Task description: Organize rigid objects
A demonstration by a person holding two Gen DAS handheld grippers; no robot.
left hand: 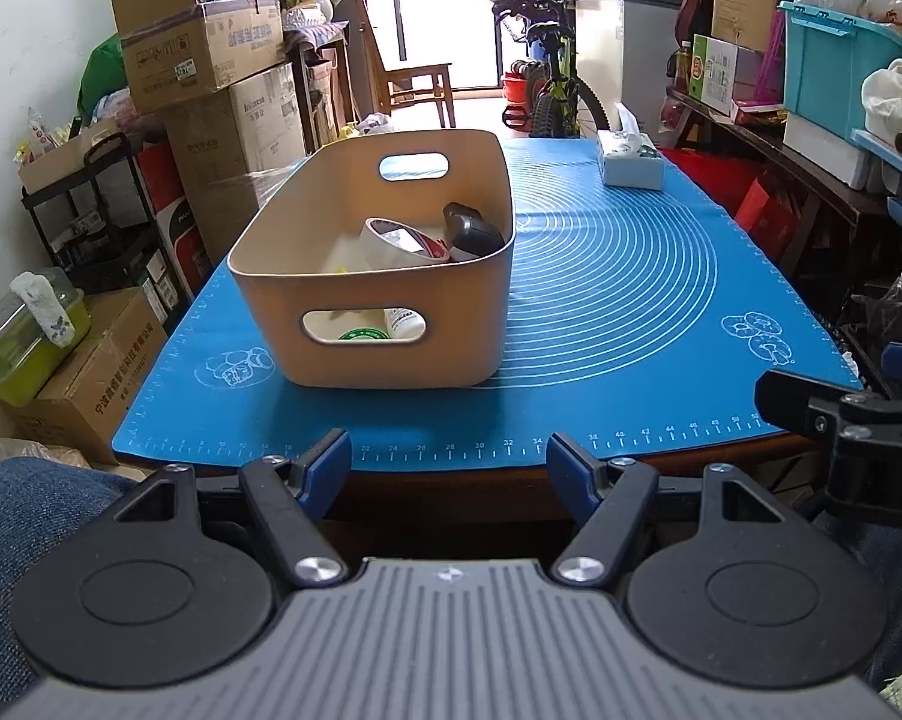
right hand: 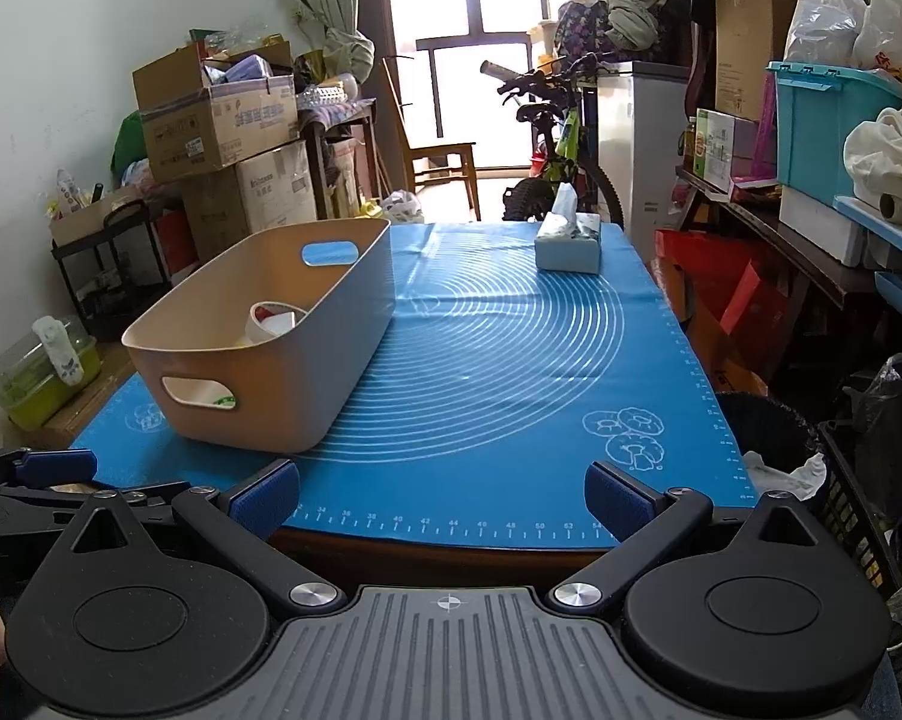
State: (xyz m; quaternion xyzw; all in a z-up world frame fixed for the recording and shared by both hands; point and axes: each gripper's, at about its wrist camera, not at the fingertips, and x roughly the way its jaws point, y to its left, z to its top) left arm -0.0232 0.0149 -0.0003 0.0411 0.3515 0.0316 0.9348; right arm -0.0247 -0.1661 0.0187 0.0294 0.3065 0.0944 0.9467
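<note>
Looking at my two wrist feeds here, so going left to right: far left off the bench there's a green lidded container (left hand: 27, 339) sitting on a cardboard box (left hand: 90, 384), with more stacked boxes behind it against the wall. On the left half of the blue mat (left hand: 631, 300) sits the tan bin (left hand: 372, 276), the one with the oval handle cutouts, and that's where the rigid stuff is. Inside I can see a roll of tape (left hand: 399, 240) leaning up, a dark black object (left hand: 472, 231) tucked against the bin's right wall, and through the near cutout a white tube (left hand: 404, 321) plus something with a green ring on it (left hand: 363, 335), can't tell what that is. My left gripper (left hand: 449, 456) hangs just off the near edge of the bench, pointed at the bin, jaws spread wide with nothing between the blue pads. Right of that, my right gripper (right hand: 443, 495) sits at the same near edge, also wide apart and holding nothing, aimed more at the bare ringed middle of the mat. Far end of the mat on the right side has a tissue box (right hand: 569, 246), well apart from the bin. Past the bench's right edge there's a shelf with a teal storage crate (right hand: 823, 120) and bags piled on it.
</note>
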